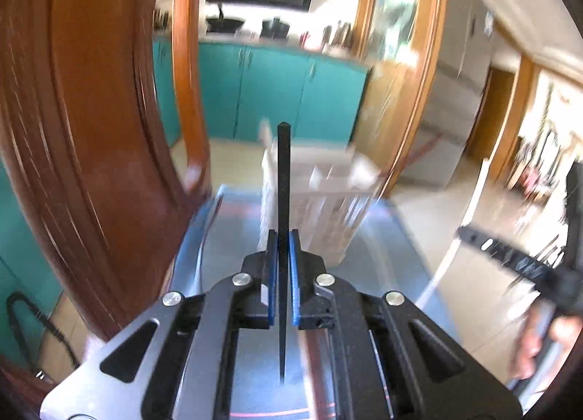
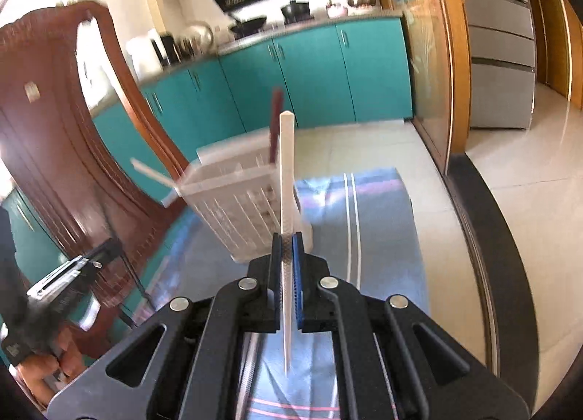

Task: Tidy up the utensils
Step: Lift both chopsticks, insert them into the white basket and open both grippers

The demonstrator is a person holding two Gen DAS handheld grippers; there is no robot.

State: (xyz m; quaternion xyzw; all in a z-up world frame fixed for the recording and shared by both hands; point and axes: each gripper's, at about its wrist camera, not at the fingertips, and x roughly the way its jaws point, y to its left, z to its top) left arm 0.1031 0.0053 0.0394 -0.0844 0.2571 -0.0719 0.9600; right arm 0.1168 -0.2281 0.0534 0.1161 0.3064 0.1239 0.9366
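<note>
My left gripper point(image 1: 283, 238) is shut on a black chopstick point(image 1: 283, 179) that stands upright between the blue pads, above the table. My right gripper point(image 2: 287, 238) is shut on a white chopstick point(image 2: 286, 172), also upright. A white slotted utensil basket point(image 2: 233, 197) stands on the blue striped tablecloth point(image 2: 375, 223) just ahead of both grippers; it also shows blurred in the left wrist view point(image 1: 320, 197). A dark red chopstick point(image 2: 274, 125) stands in the basket. A white chopstick point(image 2: 153, 172) leans out at the basket's left.
A dark wooden chair back point(image 2: 54, 150) stands at the table's left; it fills the left of the left wrist view point(image 1: 83, 128). Teal kitchen cabinets point(image 2: 309, 74) lie beyond. The table's dark edge point(image 2: 484, 238) runs along the right.
</note>
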